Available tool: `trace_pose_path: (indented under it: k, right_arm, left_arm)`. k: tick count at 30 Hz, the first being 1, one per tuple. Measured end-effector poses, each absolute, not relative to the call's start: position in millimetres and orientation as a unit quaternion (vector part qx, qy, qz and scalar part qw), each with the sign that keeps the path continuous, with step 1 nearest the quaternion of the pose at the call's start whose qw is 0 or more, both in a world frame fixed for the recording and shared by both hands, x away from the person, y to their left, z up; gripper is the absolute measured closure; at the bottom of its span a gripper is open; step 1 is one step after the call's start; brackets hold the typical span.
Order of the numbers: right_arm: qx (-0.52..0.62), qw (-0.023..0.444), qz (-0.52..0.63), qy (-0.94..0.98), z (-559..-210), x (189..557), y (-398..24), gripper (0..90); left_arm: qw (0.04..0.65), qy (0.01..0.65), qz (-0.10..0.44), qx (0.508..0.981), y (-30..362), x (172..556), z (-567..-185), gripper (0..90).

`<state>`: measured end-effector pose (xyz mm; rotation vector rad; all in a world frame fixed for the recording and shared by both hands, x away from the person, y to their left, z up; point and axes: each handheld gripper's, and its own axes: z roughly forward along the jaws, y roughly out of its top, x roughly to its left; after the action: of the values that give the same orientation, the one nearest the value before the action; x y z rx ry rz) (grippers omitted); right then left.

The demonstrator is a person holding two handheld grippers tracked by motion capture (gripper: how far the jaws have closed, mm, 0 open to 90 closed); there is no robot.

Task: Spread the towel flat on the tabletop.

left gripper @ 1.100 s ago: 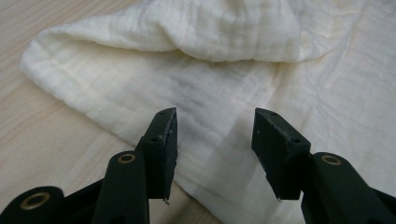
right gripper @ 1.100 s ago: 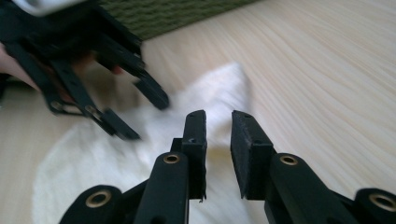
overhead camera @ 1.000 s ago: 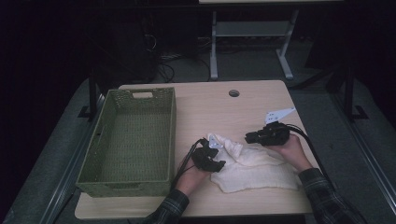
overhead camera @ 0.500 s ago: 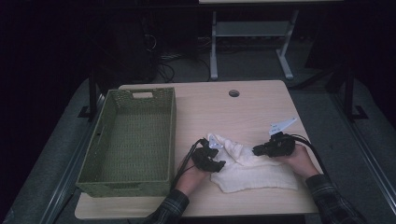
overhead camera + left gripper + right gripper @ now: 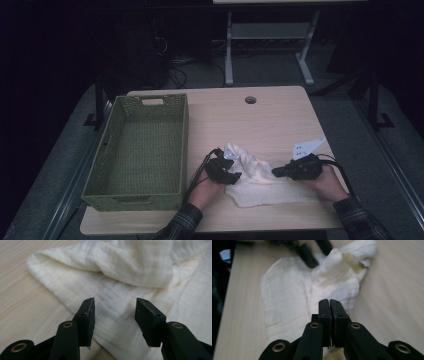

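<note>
A crumpled cream cloth [image 5: 260, 186] lies on the wooden table [image 5: 260, 125] near its front edge. My left gripper [image 5: 235, 176] sits at the cloth's left end. In the left gripper view its jaws [image 5: 115, 312] stand open about halfway just over the cloth [image 5: 112, 265], touching nothing. My right gripper [image 5: 275, 172] points left at the cloth's right part. Its jaws [image 5: 329, 302] have just been closing and now meet pad to pad above the cloth [image 5: 287, 290], with no fabric visible between them. The left gripper [image 5: 309, 252] shows beyond the cloth.
A green woven basket [image 5: 185, 145], empty, stands on the left half of the table. A round cable hole [image 5: 250, 99] is near the far edge. Bare tabletop lies behind the cloth. Dark floor, cables and a metal frame lie beyond.
My right hand has moved toward the table's front edge and down to the cloth's right side. The left hand and the cloth have stayed put.
</note>
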<state>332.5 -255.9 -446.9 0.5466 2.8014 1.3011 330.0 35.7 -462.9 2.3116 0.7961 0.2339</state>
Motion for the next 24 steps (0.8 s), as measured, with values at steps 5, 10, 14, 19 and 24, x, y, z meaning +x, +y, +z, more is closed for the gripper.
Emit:
trace_pose_path:
  k: [5, 10, 14, 19, 24]
  right_arm:
    - [0.144, -0.010, 0.388, 0.910, -458.9, 317.6, -247.8, 80.9]
    - [0.149, -0.008, 0.405, 0.902, -451.5, 311.8, -251.5, 76.8]
    - [0.169, 0.010, 0.428, 0.888, -440.9, 321.3, -263.8, 75.7]
    - [0.216, 0.028, 0.430, 0.876, -442.5, 349.2, -278.4, 76.0]
    - [0.242, 0.010, 0.425, 0.872, -453.5, 371.1, -278.2, 73.1]
  left_arm:
    - [0.334, 0.303, 0.090, 0.888, 36.1, 330.2, -462.6, 49.9]
    - [0.334, 0.303, 0.090, 0.888, 36.1, 330.1, -462.7, 49.8]
    - [0.334, 0.302, 0.090, 0.888, 36.3, 330.3, -462.7, 49.9]
    - [0.334, 0.303, 0.091, 0.888, 36.0, 330.0, -462.7, 49.8]
    - [0.335, 0.303, 0.091, 0.888, 36.2, 330.1, -462.9, 49.8]
